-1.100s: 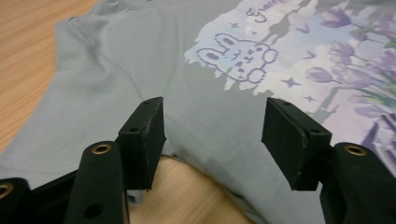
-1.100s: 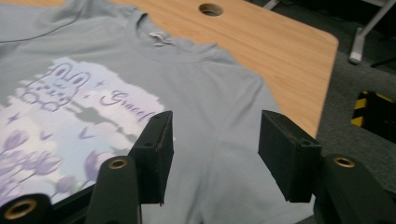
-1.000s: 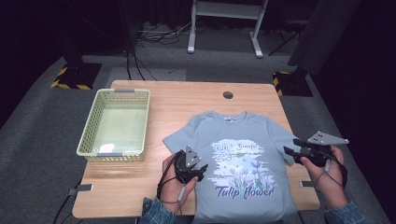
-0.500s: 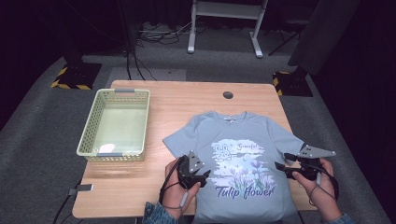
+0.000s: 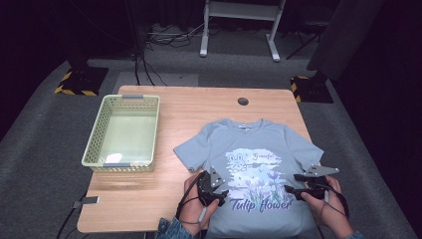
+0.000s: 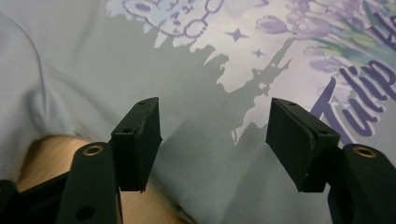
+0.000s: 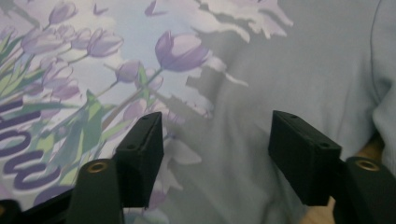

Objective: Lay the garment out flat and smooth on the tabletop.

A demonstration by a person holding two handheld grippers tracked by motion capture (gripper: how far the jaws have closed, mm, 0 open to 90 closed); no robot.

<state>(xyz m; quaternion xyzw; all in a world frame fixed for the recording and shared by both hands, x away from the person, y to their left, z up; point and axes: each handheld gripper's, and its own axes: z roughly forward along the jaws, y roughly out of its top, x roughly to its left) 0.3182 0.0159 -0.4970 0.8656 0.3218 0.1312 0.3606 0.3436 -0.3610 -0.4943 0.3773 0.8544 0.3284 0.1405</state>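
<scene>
Both grippers low over grey tulip-print T-shirt, spread flat on table, 5 o'clock of basket.
Left gripper and right gripper: jaws just been opening, standing apart, nothing clamped; shirt fabric beneath.

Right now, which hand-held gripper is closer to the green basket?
Left. The left hand-held gripper is just right of and below the basket; the right hand-held gripper is across the shirt.

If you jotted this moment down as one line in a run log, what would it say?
left tool: open, jaws just opening, over t-shirt | right tool: open, jaws just opening, over t-shirt | t-shirt: flat on table | basket: untouched
</scene>
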